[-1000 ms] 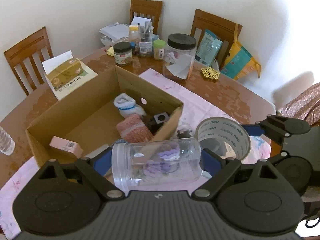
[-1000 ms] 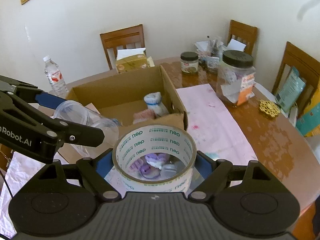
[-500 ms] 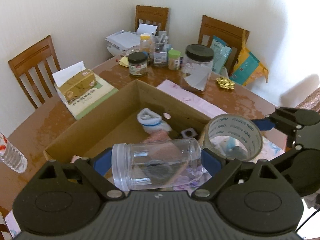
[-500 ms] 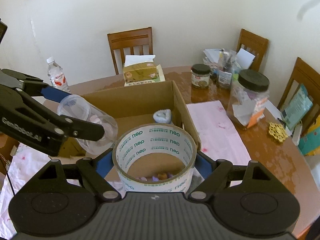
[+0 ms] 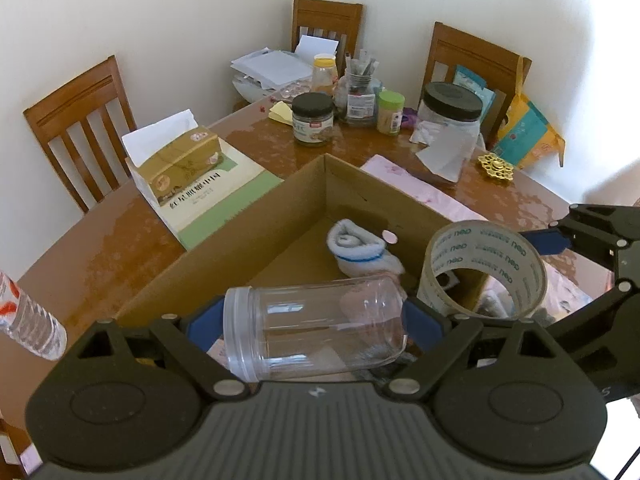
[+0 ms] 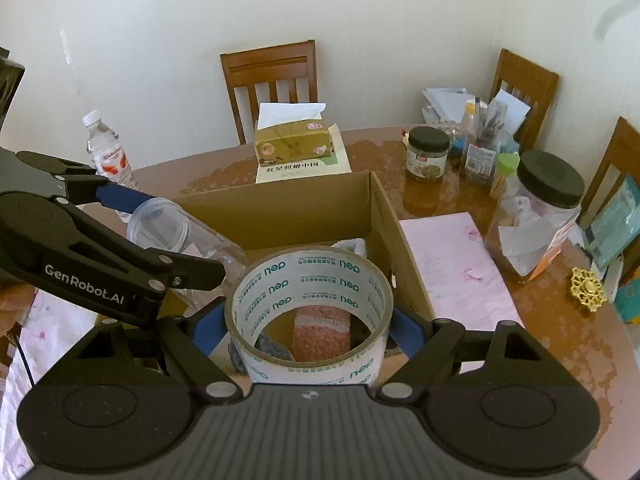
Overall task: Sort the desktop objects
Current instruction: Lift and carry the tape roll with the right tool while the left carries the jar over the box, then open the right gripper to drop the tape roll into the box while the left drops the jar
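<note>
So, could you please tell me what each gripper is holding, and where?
Left gripper: clear jar, clamped end to end. Right gripper: tape roll, pinched across its outer sides.

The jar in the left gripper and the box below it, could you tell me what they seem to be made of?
The jar looks like clear, glossy plastic: the box floor shows through it, and its threaded neck is cloudy. The box looks like plain matte brown cardboard, with raw cut edges.

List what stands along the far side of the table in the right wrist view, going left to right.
Water bottle → tissue box → dark-lidded small jar → green-capped bottle → big black-lidded jar → gold ornament.
</note>
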